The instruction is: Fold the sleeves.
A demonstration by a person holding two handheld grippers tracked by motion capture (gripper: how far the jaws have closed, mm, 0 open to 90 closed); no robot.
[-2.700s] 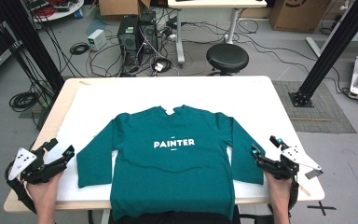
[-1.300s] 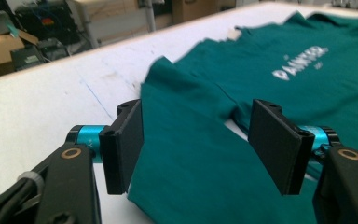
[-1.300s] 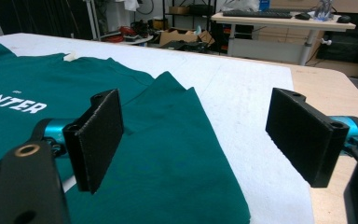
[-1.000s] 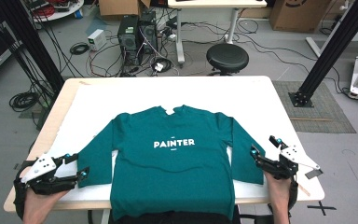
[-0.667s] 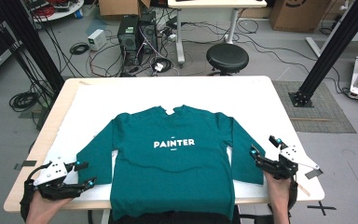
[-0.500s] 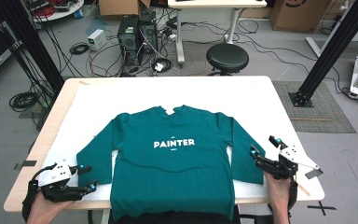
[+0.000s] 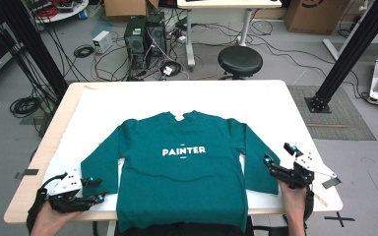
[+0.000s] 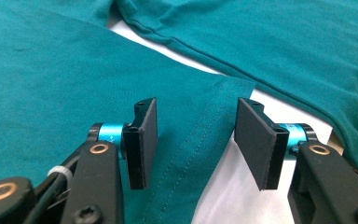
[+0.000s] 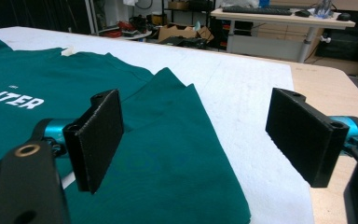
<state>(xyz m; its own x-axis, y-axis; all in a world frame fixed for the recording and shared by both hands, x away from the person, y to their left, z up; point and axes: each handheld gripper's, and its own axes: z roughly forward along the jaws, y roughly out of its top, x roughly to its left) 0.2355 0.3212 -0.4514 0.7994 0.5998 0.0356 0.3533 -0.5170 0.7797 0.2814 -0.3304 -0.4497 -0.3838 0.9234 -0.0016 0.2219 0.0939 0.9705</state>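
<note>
At the near edge of the table (image 7: 295,98), the left gripper (image 7: 91,189) straddles the cuff (image 8: 200,135) of the teal sweatshirt (image 7: 182,182); its jaws have just been closing, but the pads do not yet press the cloth. Across the hem, the right gripper (image 7: 280,160) hangs wide open beside the other sleeve (image 9: 186,154), touching nothing. Spread flat, chest print up, the garment looks light, limp and non-slippery; I judge the stitched cuffs the surest pinch points, with the shoulders farther off likely to drape.
</note>
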